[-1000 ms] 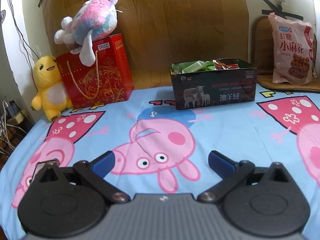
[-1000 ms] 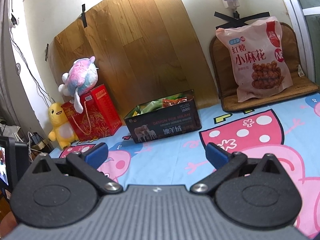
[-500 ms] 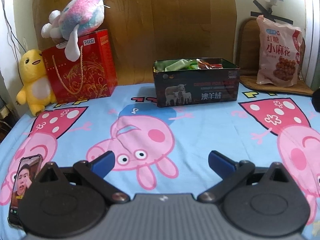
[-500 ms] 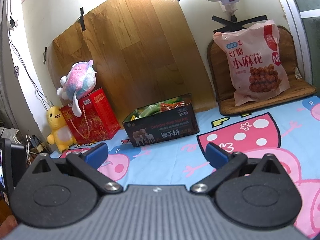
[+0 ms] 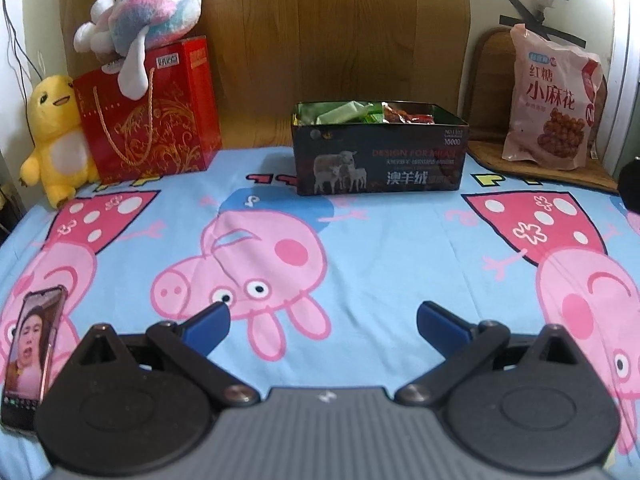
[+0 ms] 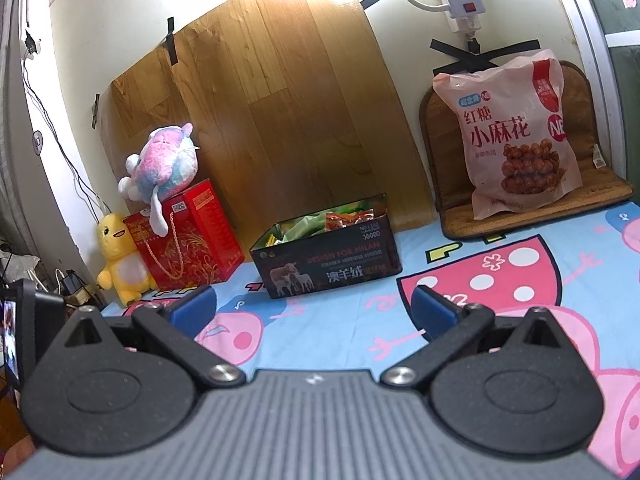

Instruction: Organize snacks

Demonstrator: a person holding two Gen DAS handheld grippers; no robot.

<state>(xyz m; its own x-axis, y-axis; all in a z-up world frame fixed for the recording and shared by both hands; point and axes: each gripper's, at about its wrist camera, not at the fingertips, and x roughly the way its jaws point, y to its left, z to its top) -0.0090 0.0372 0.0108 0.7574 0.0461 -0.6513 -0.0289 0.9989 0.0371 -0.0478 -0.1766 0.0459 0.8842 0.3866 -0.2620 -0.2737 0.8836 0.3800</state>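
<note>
A dark tin box with a sheep picture stands at the back of the bed and holds green and red snack packets. A large pink snack bag leans upright on a brown cushion at the back right. My left gripper hovers open over the cartoon sheet, well short of the box, with nothing between its fingers. My right gripper is open and holds nothing, some way in front of the box.
A red gift bag with a pink plush toy on top and a yellow plush stand at the back left. A phone lies on the blue sheet at the near left. A wooden board leans on the wall.
The left gripper has drawn back and swung so the phone shows fully at the near left. The right gripper has pulled back slightly. Both stay open.
</note>
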